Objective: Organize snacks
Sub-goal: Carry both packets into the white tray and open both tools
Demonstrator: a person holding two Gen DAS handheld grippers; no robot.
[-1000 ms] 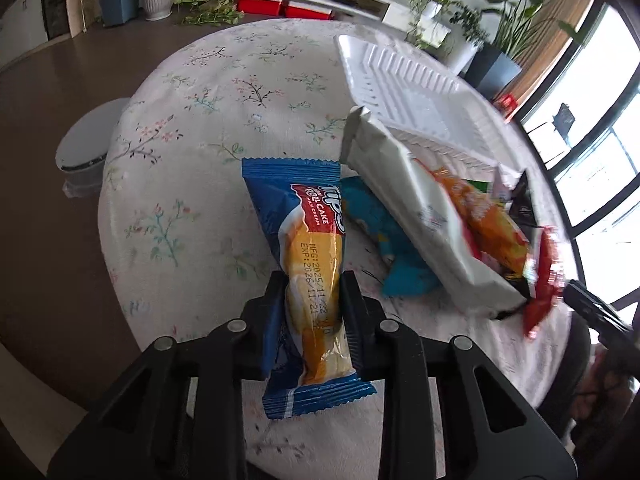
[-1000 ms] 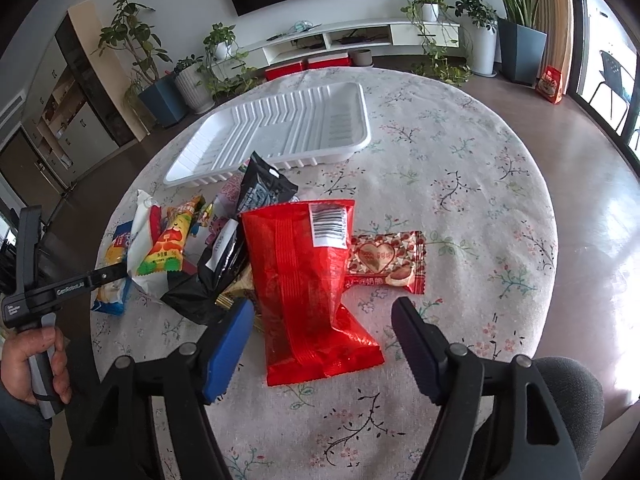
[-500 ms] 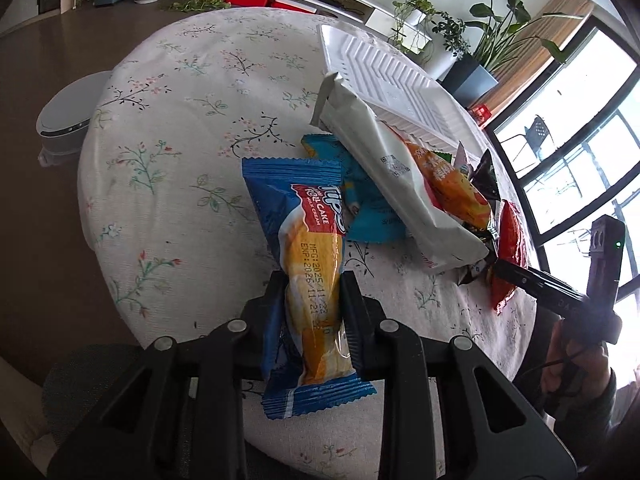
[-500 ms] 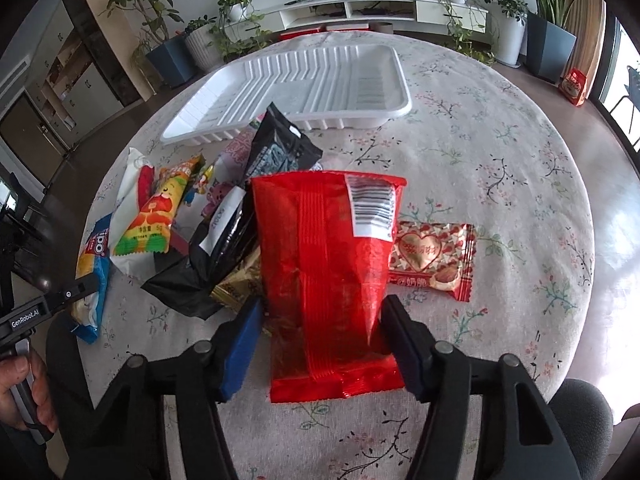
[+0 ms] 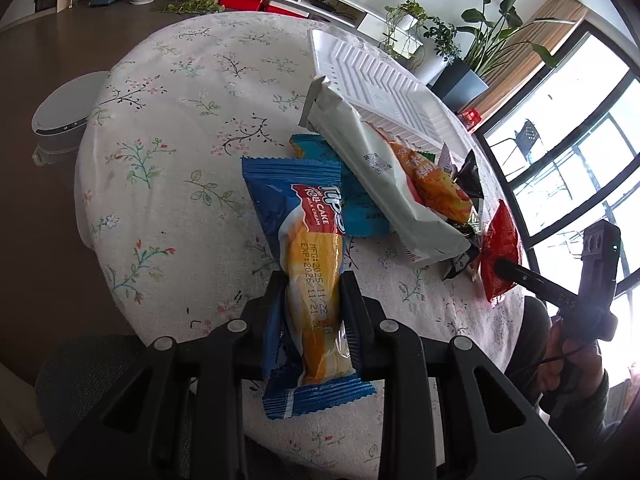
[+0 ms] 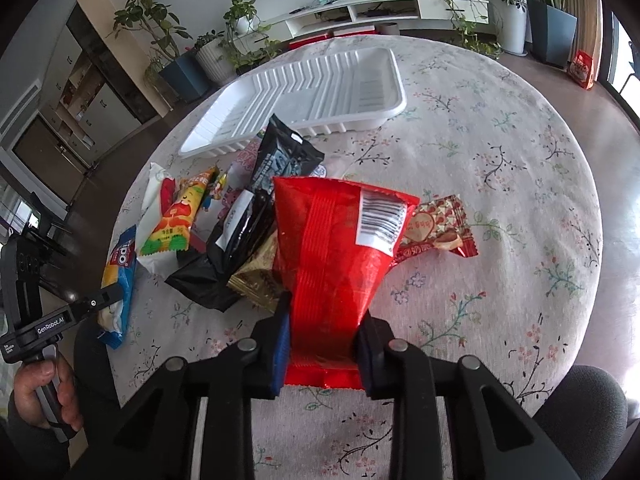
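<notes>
Clamping a blue roll cake packet at its orange middle, the left hand-held gripper presses both pads against the wrapper, whose far end points to 12 o'clock over the floral tabletop. At 1 o'clock from it lies a teal packet, partly under a long white bag that leans against the white ribbed tray.

The right hand-held gripper has just been closing, and its jaws now squeeze the lower part of a red snack bag, pinching it narrow between the pads. The bag's barcode end fans out toward 12 o'clock. Touching its right edge, at 2 o'clock, lies a small red heart-print packet. At 10 o'clock a black bag rests over a gold-brown packet, with an orange cartoon packet further toward 9 o'clock. The tray sits beyond the pile at 12 o'clock, nothing visible in it. A hand grips the other tool's handle at 8 o'clock.
</notes>
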